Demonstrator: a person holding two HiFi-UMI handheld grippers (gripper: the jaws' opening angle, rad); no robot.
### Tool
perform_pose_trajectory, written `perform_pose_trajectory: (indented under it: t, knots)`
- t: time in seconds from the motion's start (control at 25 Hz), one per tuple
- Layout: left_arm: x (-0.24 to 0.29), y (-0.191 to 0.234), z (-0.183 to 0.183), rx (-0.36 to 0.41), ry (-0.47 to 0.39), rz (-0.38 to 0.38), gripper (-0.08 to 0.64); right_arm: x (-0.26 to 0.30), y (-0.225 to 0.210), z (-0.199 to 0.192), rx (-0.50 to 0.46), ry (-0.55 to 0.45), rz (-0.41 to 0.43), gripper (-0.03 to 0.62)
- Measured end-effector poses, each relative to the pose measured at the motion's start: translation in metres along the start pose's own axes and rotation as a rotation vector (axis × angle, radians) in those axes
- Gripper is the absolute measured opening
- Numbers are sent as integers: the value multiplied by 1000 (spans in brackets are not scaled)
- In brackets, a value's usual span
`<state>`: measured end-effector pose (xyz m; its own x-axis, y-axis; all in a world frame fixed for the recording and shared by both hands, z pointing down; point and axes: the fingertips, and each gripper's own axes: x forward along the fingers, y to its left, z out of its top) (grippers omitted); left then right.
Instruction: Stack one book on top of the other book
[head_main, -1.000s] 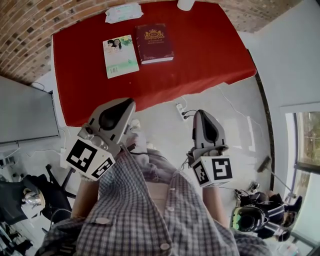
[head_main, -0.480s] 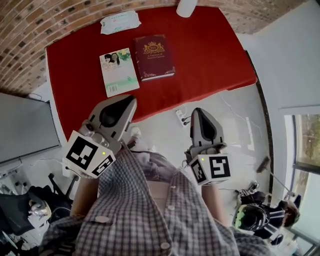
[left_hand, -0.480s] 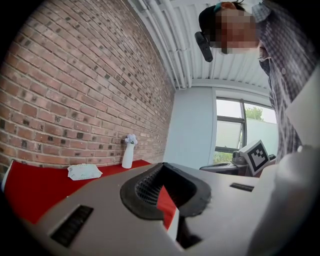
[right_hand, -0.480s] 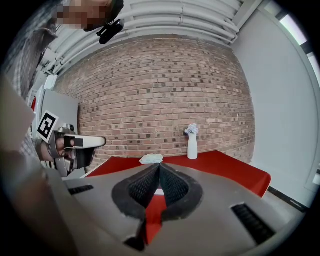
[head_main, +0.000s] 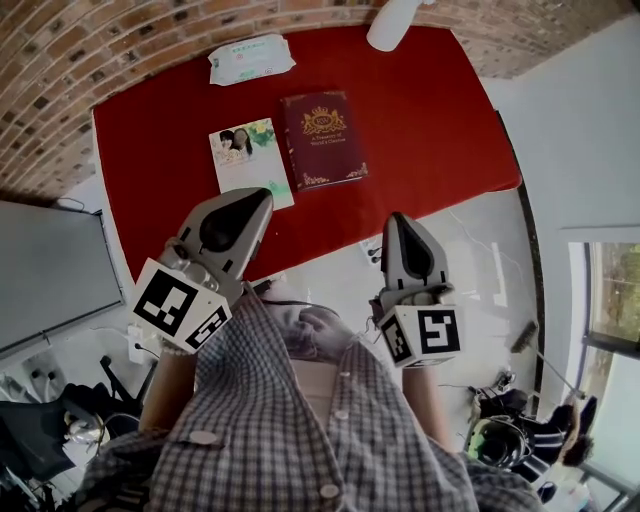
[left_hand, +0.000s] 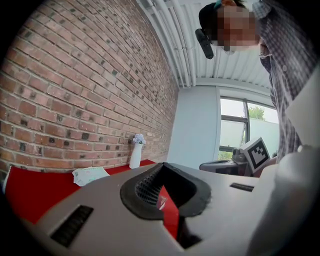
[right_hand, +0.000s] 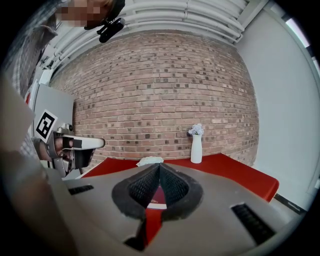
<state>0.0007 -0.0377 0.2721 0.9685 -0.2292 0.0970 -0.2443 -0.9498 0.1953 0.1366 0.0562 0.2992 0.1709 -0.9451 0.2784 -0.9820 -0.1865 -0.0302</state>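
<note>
Brick wall (head_main: 100, 50): it runs along the far edge of the table, behind everything else.
Table (head_main: 430, 130): covered in a red cloth, ahead of me and below my hands; both books lie flat on it, on its left half as I look down.
My left gripper (head_main: 262, 197): jaws pressed together with nothing between them. Seen from my head, its tip hangs over the near edge of the red cloth, just short of the near corner of the light book and clear of it.
My right gripper (head_main: 398, 218): jaws closed too, and empty. Its tip is over the floor just before the table's near edge, well short of both books.
Maroon book (head_main: 322, 139): gold crest on the cover, lying touching or almost touching the light book's right side. In the right gripper view it shows through the notch behind my closed jaws, straight ahead on the cloth.
Light book (head_main: 250, 165): pale cover with a photo at its far end, the nearer of the two to my left jaws. The notch in the left gripper view shows red cloth and a sliver of a book; I cannot tell which.
Wipes packet (head_main: 251, 58): at the far edge of the cloth, beyond the light book.
White vase (head_main: 392, 20): upright at the far edge by the wall, to the right of the packet, apart from the books.
</note>
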Motion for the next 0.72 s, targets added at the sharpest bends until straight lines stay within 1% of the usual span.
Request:
perform_pose_trajectory:
  t: [0.16, 0.36, 0.64, 0.72]
  knots:
    - [2, 17, 1, 3, 6, 1, 8, 18, 6, 0, -2, 38, 4, 6]
    - [2, 33, 0, -17, 8, 3, 8, 35, 17, 0, -18, 57, 30, 6]
    - [10, 45, -5, -19, 30, 45, 8, 59, 12, 5, -43, 50, 78, 6]
    - [12, 48, -7, -22, 36, 65, 6, 67, 9, 3, -57, 72, 103, 6]
